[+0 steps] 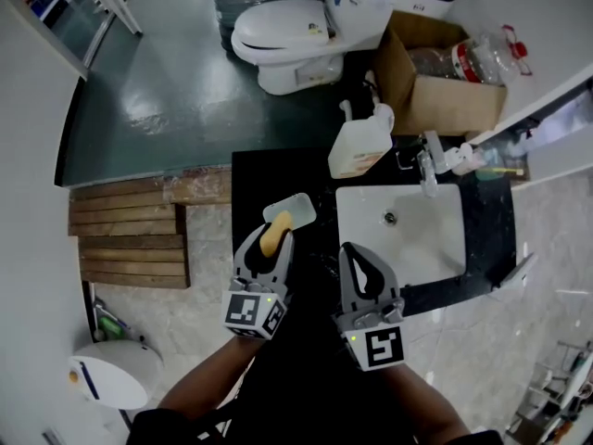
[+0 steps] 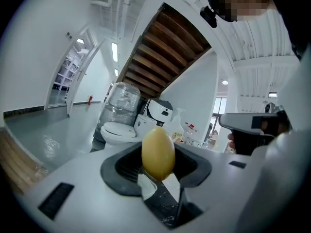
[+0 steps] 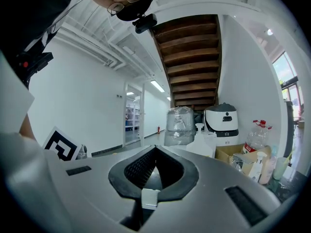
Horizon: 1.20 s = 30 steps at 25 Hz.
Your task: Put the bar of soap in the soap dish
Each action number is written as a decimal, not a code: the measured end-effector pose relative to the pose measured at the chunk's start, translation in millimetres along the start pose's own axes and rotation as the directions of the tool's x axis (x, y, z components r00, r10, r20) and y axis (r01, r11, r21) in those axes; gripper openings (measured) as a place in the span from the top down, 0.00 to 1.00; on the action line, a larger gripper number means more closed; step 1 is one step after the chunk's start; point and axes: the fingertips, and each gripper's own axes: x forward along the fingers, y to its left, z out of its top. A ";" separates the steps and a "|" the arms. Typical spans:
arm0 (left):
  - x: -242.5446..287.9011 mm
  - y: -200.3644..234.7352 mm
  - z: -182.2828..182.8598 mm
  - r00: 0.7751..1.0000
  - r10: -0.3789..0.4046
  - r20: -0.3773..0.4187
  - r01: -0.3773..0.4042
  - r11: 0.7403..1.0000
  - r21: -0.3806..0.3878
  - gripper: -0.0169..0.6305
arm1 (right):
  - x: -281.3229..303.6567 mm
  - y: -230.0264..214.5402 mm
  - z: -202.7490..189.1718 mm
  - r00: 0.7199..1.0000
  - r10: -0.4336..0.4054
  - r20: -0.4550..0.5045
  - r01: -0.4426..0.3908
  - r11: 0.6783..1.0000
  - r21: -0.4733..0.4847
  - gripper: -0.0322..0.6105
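Left jaws: clamped on the bar of soap [image 2: 158, 152], one pad on each flat side; the yellow bar stands on edge and pokes out past the tips.
Left gripper [image 1: 270, 241]: over the black counter [image 1: 250, 184], pointing toward 12 o'clock in the head view.
Right jaws: tips together, nothing between them.
Right gripper [image 1: 353, 248]: at 3 o'clock of the left gripper, well clear of it, over the counter at the near left corner of the basin.
Soap dish [image 1: 298, 207]: pale shallow tray on the counter, at 1 o'clock of the left gripper's tips. The soap's far end overlaps the dish's near rim in the head view; whether it touches cannot be told.
Basin [image 1: 371, 207]: white, sunk into the counter at 3 o'clock of the dish, with its drain showing; a narrow strip of counter lies between them.
Faucet [image 1: 429, 170]: at the basin's far rim.
Pump bottle [image 1: 357, 145]: at 1 o'clock of the dish, on the counter's far edge.
Cardboard box [image 1: 435, 105]: open, on the floor beyond the counter, with a clear bottle [image 1: 482, 56] lying in it.
Counter's left edge: close at 9 o'clock of the left gripper; wooden slats [image 1: 130, 244] lie on the floor below it.
Toilet [image 1: 287, 35]: at 12 o'clock, well apart across open floor.
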 end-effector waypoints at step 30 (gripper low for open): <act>49.4 34.9 -49.7 0.991 -0.054 -0.126 0.046 0.997 -0.065 0.73 | 35.0 -17.6 -26.5 0.993 -0.072 -0.091 0.073 0.997 0.008 0.94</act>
